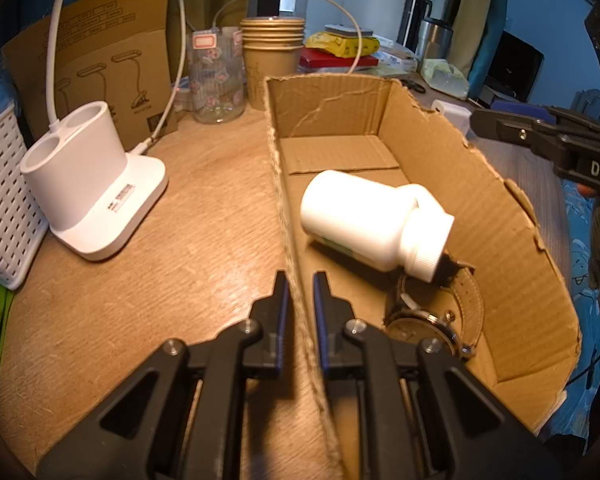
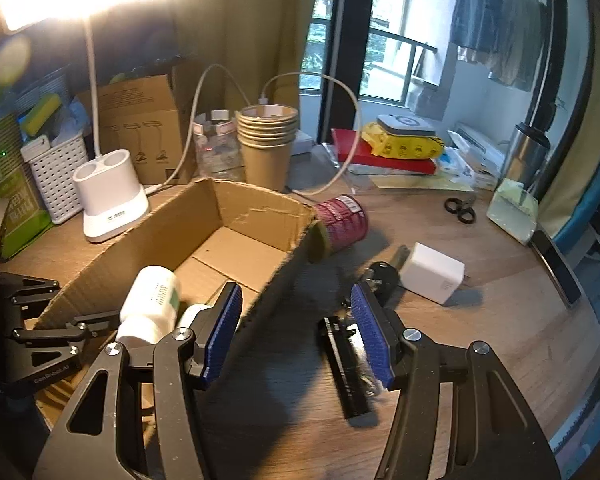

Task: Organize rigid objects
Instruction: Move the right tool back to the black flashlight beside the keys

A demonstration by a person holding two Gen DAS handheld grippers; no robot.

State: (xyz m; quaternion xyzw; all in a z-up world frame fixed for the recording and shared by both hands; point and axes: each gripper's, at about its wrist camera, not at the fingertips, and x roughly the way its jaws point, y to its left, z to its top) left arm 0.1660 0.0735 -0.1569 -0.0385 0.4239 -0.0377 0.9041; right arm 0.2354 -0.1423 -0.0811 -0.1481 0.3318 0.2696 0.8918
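An open cardboard box (image 1: 452,160) (image 2: 260,212) sits on the wooden desk. A white pill bottle (image 1: 364,220) (image 2: 152,304) lies on its side in it, above a wristwatch (image 1: 428,320). My left gripper (image 1: 300,296) is shut on the box's left wall, one finger on each side. My right gripper (image 2: 296,320) is open and empty above the desk, just right of the box. Between its fingers lies a black comb-like bar (image 2: 344,364). Beyond it lie a black plug (image 2: 380,276), a white charger cube (image 2: 432,272) and a red can (image 2: 340,224) on its side.
A white lamp base (image 1: 96,184) (image 2: 112,196) and white basket (image 1: 0,200) stand left of the box. A glass jar (image 1: 216,76), stacked paper cups (image 1: 272,56) (image 2: 266,144), scissors (image 2: 460,208), books and a steel flask (image 2: 528,152) crowd the back.
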